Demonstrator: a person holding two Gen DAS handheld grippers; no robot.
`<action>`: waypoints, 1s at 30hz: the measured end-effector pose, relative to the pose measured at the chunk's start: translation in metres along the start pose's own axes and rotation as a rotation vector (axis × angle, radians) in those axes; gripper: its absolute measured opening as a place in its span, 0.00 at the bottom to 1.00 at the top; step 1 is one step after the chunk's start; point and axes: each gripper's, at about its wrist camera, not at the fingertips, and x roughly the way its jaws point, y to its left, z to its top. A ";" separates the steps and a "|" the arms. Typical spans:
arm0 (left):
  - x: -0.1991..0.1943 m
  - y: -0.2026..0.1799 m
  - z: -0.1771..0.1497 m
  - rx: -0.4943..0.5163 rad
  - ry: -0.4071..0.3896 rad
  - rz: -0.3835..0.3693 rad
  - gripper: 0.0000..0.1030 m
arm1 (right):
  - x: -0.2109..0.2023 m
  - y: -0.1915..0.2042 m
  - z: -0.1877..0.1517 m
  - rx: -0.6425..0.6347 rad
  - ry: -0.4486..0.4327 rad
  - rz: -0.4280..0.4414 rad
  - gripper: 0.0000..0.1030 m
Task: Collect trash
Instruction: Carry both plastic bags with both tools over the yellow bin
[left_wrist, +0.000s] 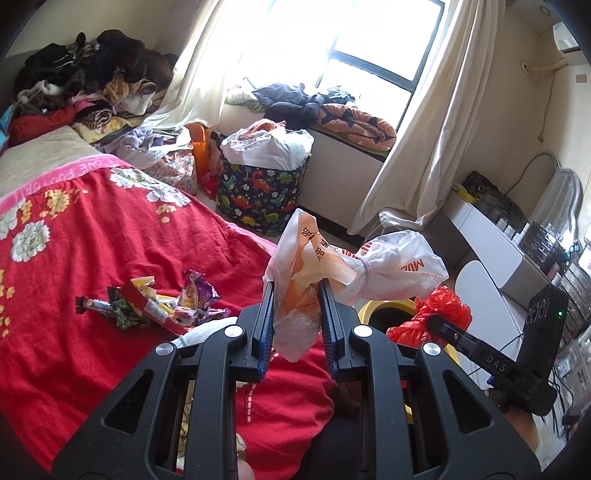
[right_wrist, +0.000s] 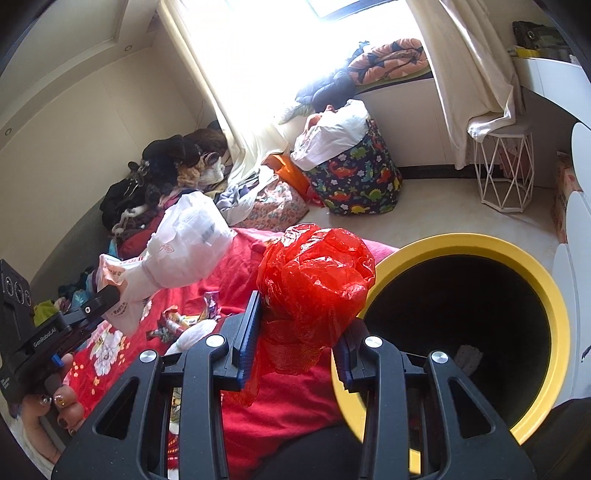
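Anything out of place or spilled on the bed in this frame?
Yes: loose snack wrappers lie scattered on the red bedspread, uncollected. The left gripper holds a white-orange plastic bag, the right gripper a red bag beside the yellow-rimmed bin.

Strong daylight was admitted through a dark-framed window (left_wrist: 373, 55) hung with cream curtains (left_wrist: 439, 122). Cream walls (right_wrist: 70, 122) and a pale floor (right_wrist: 443, 210) were seen around a red-covered bed (left_wrist: 110, 236).

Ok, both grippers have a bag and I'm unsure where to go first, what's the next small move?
Probably ease the right gripper, shut on the red plastic bag, over the yellow-rimmed bin: its open mouth sits just beside that bag.
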 end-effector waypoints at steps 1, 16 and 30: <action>0.001 -0.002 0.000 0.005 0.000 -0.002 0.16 | -0.001 -0.003 0.003 0.004 -0.003 -0.002 0.32; 0.013 -0.018 0.001 0.026 0.010 -0.014 0.16 | -0.019 -0.027 0.009 0.060 -0.047 -0.075 0.32; 0.024 -0.032 -0.004 0.051 0.029 -0.020 0.16 | -0.033 -0.047 0.013 0.080 -0.085 -0.163 0.32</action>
